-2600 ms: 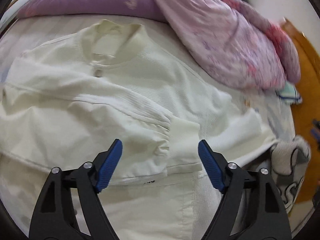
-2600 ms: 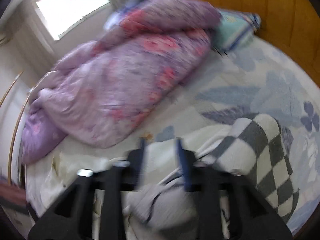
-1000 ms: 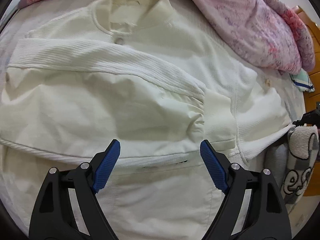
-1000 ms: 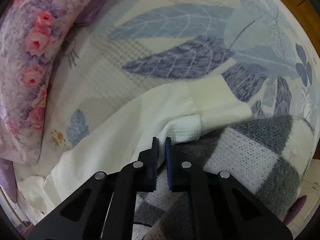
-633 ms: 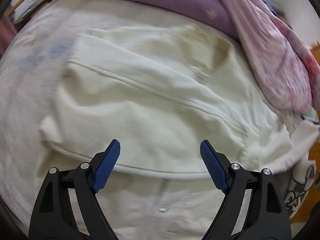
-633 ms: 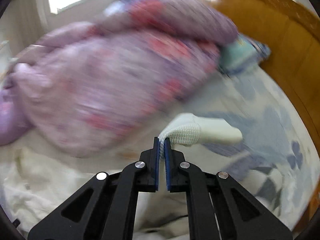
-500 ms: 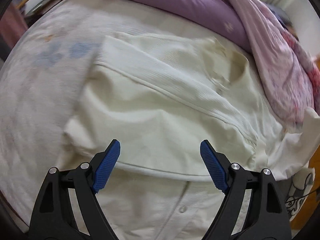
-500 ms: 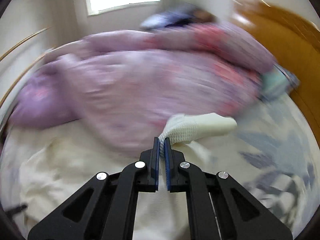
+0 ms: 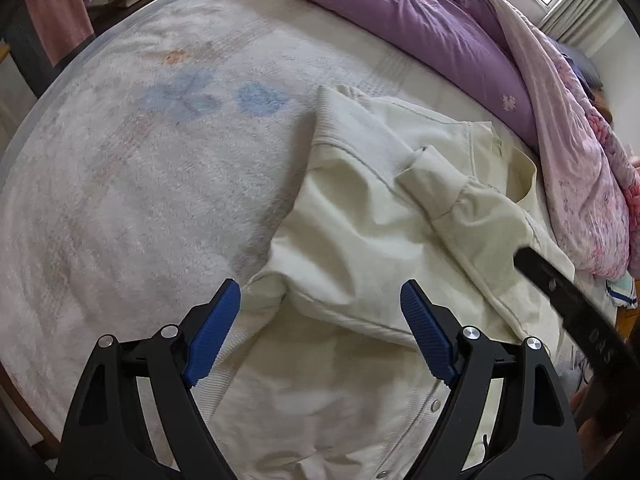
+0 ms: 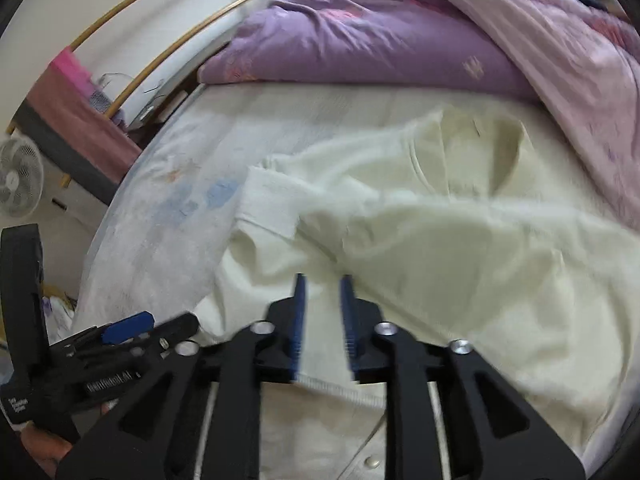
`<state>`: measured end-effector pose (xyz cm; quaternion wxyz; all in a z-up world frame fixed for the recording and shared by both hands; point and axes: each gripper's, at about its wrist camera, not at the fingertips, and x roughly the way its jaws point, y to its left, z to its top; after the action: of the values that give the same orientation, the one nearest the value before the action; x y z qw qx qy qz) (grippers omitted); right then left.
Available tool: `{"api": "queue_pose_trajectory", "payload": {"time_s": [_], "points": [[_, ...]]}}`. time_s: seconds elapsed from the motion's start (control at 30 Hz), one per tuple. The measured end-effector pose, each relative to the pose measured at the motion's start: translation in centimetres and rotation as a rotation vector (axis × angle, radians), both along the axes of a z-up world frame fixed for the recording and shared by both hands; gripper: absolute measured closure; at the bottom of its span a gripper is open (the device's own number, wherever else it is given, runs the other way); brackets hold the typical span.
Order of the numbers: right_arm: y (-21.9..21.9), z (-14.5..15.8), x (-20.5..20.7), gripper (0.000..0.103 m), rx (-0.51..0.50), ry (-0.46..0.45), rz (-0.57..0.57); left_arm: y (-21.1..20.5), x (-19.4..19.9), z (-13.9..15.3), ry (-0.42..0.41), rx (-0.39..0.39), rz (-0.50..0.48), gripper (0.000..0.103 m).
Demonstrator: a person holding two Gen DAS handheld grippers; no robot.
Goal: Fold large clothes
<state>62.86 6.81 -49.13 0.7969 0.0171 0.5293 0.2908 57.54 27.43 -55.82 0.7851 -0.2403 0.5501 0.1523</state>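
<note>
A cream jacket (image 9: pixel 360 248) lies spread on the bed, collar toward the quilts. One sleeve is folded across its chest, with the ribbed cuff (image 9: pixel 424 184) resting near the far shoulder. My left gripper (image 9: pixel 320 328) hangs open and wide over the jacket's left edge, with nothing between its blue pads. In the right wrist view my right gripper (image 10: pixel 322 320) is blurred above the jacket (image 10: pixel 460 248). Its jaws are opening, a narrow gap shows, and no cloth is pinched in it. The left gripper (image 10: pixel 128 328) shows at the lower left there.
A purple quilt (image 9: pixel 400 12) and a pink floral quilt (image 9: pixel 580 152) are heaped along the far side of the bed. The pale printed sheet (image 9: pixel 140 160) stretches left of the jacket. A fan (image 10: pixel 16 184) and a pink towel (image 10: pixel 76 108) stand beyond the bed's left edge.
The right gripper swung the sleeve cuff from the right side across onto the jacket, then its jaws parted and the cuff dropped. The left gripper slid left toward the jacket's edge.
</note>
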Motion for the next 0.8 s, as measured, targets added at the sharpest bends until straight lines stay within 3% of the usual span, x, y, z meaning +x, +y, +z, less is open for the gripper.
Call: {"api": "queue_pose_trajectory", "payload": {"time_s": [0.13, 0.3, 0.47, 0.7, 0.73, 0.8], "points": [[-4.6, -0.3, -0.3, 0.073, -0.001, -0.001, -0.14, -0.4, 1.1, -0.8, -0.016, -0.042, -0.025, 0.02], [-14.2, -1.9, 0.1, 0.069, -0.086, 0.013, -0.343, -1.9, 5.5, -2.5, -0.057, -0.112, -0.058, 0.02], [-21.6, -2.8, -0.2, 0.062, -0.118, 0.003, -0.496, -4.0, 10.9, -4.6, -0.055, -0.1, -0.102, 0.02], [-27.0, -4.6, -0.9, 0.058, -0.098, 0.028, -0.62, -4.5, 15.1, -8.7, -0.035, -0.149, -0.086, 0.02], [-27.5, -4.7, -1.0, 0.057, -0.096, 0.03, -0.628, -4.5, 15.3, -8.9, -0.049, -0.144, -0.081, 0.022], [-28.4, -5.5, -1.2, 0.057, -0.085, 0.054, -0.657, -4.6, 15.2, -8.7, -0.086, -0.118, -0.087, 0.051]]}}
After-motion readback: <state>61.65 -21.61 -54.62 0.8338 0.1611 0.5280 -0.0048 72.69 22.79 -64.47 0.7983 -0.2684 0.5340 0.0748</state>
